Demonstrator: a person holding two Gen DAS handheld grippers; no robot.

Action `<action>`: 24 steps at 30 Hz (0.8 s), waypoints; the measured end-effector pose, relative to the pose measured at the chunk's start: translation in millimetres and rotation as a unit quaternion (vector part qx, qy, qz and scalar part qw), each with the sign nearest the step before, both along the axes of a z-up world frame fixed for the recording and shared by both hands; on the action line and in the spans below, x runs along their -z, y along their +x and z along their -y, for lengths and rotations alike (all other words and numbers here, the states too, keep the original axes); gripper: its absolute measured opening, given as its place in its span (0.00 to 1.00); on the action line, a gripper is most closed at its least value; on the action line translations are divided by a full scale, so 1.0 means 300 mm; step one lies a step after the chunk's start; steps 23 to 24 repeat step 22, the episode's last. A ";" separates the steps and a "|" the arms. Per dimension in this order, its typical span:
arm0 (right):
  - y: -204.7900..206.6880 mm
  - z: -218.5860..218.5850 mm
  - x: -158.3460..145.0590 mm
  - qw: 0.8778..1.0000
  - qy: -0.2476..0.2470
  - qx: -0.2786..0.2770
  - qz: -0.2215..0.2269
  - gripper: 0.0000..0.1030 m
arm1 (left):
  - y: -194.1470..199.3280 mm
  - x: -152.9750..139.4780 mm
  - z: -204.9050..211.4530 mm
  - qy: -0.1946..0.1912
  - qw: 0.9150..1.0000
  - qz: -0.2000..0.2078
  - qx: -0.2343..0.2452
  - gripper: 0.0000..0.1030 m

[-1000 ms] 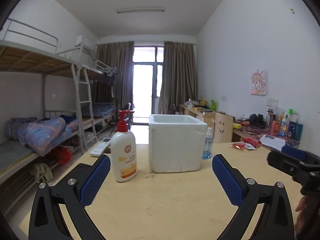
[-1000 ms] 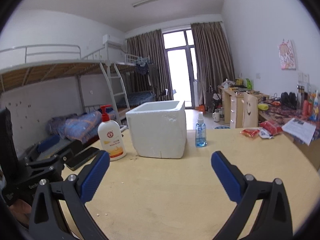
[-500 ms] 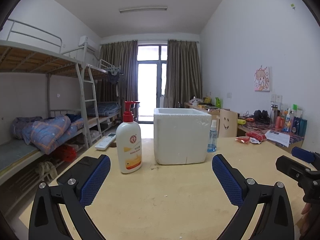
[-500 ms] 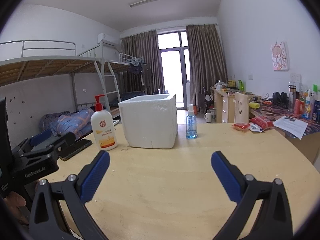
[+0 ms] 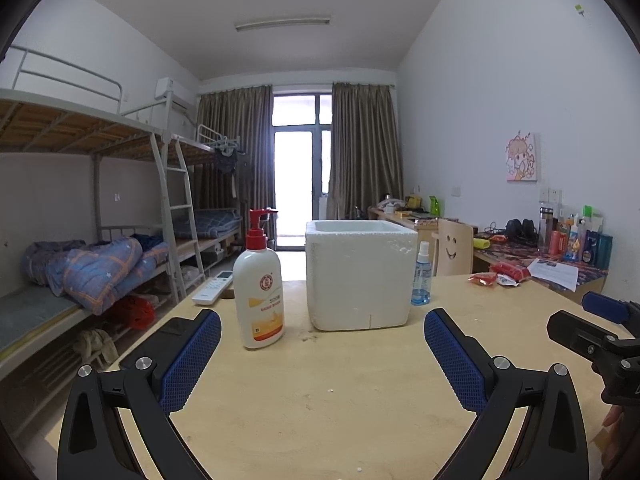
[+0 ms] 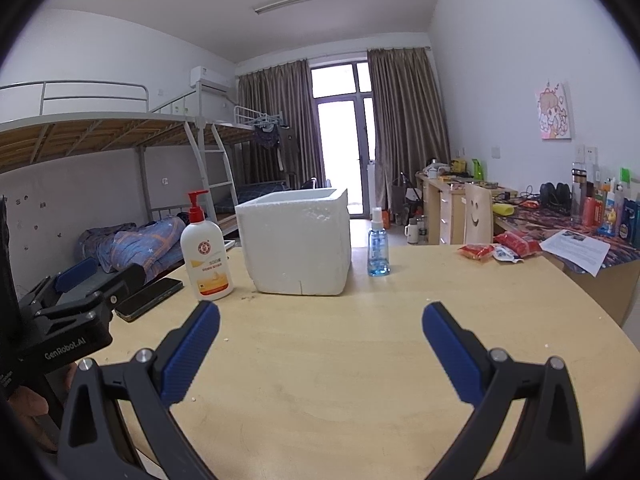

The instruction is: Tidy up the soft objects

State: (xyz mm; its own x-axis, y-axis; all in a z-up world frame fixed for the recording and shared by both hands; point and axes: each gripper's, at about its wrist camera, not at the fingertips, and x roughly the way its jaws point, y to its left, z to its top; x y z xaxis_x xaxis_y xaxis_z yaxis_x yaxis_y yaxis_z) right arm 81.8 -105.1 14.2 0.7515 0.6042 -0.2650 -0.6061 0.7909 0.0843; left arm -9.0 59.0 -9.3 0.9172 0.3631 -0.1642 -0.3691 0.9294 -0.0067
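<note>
Both grippers hung low over the near edge of the pale wooden tabletop (image 5: pixel 320 392), each with its jaws spread wide and nothing between them. The left gripper (image 5: pixel 322 354) pointed straight at a white foam box (image 5: pixel 360 276) that stood open-topped near the middle of the tabletop. Just left of the box, not touching it, a white pump bottle with a red pump (image 5: pixel 259 292) stood upright. Just right of the box stood a small clear spray bottle of blue liquid (image 5: pixel 422 278), a little behind its front face. A white remote control (image 5: pixel 212 288) lay at the far left edge, and a dark phone (image 6: pixel 150 298) lay near the left edge, beside the pump bottle.

The right gripper (image 6: pixel 321 334) sat to the right of the left one and saw the same row at a slant. Red snack packets (image 6: pixel 498 248) lay well apart from the box, at the far right corner of the tabletop, beside a printed sheet of paper (image 6: pixel 576 250). The packets were the only soft things on the tabletop that could be made out; whether the box held anything could not be told.
</note>
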 end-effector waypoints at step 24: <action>-0.001 -0.008 0.017 1.000 -0.013 -0.003 -0.001 0.99 | -0.001 -0.001 0.005 0.006 1.000 -0.007 0.003 0.99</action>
